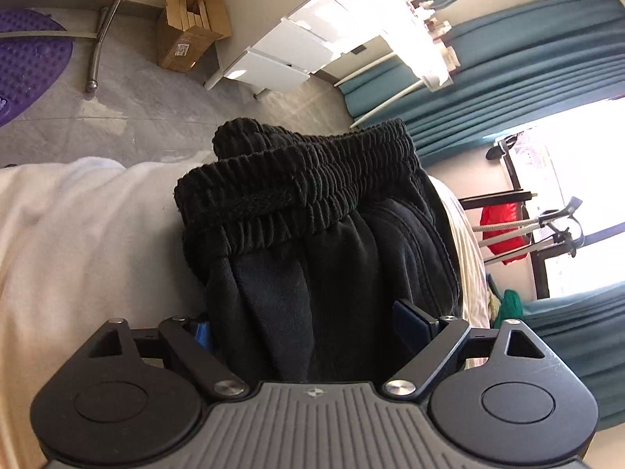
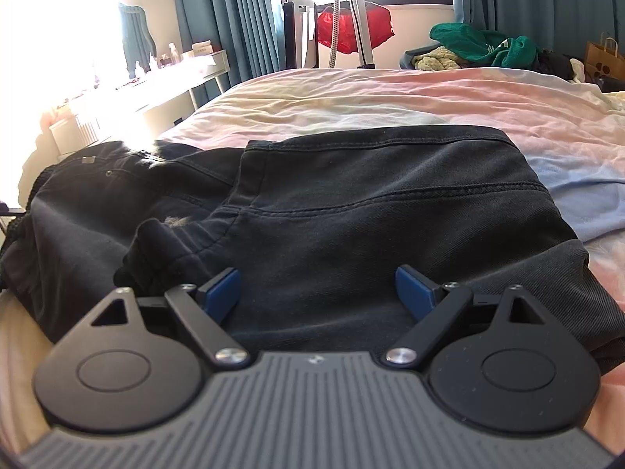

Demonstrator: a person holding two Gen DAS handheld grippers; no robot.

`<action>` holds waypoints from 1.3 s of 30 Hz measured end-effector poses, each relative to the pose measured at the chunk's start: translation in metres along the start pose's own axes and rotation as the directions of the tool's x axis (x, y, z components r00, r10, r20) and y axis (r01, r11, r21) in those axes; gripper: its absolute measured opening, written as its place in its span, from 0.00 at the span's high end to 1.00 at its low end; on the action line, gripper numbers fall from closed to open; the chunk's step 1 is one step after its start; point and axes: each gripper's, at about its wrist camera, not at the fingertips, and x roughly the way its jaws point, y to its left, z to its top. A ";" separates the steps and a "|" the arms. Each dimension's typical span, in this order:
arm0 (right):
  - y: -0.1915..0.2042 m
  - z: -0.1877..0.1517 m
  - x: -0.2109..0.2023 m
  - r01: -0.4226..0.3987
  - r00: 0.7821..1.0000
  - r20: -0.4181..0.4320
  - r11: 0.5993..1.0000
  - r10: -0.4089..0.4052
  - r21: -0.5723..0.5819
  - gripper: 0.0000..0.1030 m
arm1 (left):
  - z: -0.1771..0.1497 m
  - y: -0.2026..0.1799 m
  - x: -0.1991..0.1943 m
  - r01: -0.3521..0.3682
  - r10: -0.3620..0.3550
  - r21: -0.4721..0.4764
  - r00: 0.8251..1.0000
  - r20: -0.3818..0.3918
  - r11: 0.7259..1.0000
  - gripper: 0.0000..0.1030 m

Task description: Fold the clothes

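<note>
Close before the left wrist camera, the left gripper (image 1: 304, 324) is rolled well over, so floor and curtains run sideways, and it angles downward at a bunched black garment with a ribbed elastic waistband (image 1: 300, 179). Its two blue pads stand wide with the dark cloth filling the gap between them; the left pad is mostly hidden by the folds, so whether the pads press the cloth I cannot tell. Close before the right wrist camera, the right gripper (image 2: 316, 289) tilts down over a pair of black denim jeans (image 2: 390, 203), released, both blue pads spread apart above the fabric with nothing clamped. Two dark garments show in all, both lying on the bed with a pale pink and cream sheet (image 2: 429, 93), the jeans partly folded over themselves. Beyond the bed edge in the left view, one open brown cardboard box (image 1: 187, 27) stands on the grey floor holding several upright flat cartons. Farther off in the right view, one basket (image 2: 414, 56) is heaped with green and cream clothes, beside teal curtains (image 2: 218, 11).
</note>
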 end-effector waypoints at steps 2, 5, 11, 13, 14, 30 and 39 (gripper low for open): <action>0.000 0.000 0.000 0.000 1.000 0.001 1.000 0.000 0.002 0.14 | 0.004 0.002 0.004 0.006 -0.006 -0.019 0.999 0.039 1.000 0.32; 0.002 0.002 -0.002 0.001 1.000 0.012 1.000 -0.001 0.000 0.15 | 0.004 0.004 0.009 -0.007 0.009 -0.035 0.998 0.068 0.999 0.52; 0.007 0.004 -0.007 -0.034 0.999 0.024 0.999 0.034 -0.012 0.16 | -0.005 -0.028 -0.001 -0.010 -0.011 0.131 0.987 0.161 0.991 0.76; 0.006 0.000 0.000 -0.036 0.999 0.003 0.999 0.036 -0.017 0.16 | -0.013 -0.051 -0.009 -0.017 -0.041 0.259 0.975 0.217 0.966 0.84; 0.006 -0.002 0.003 -0.038 0.999 -0.007 0.999 0.038 -0.019 0.15 | -0.019 -0.062 -0.013 -0.027 -0.056 0.322 0.968 0.245 0.946 0.84; -0.084 0.052 -0.066 -0.021 0.989 0.143 0.940 -0.030 0.341 0.16 | -0.231 -0.285 -0.069 -0.062 -0.435 0.781 0.802 0.410 0.621 0.88; -0.185 0.059 -0.105 -0.062 0.961 0.255 0.816 -0.107 0.574 0.15 | -0.425 -0.362 -0.028 -0.022 -0.537 0.863 0.774 0.335 0.506 0.88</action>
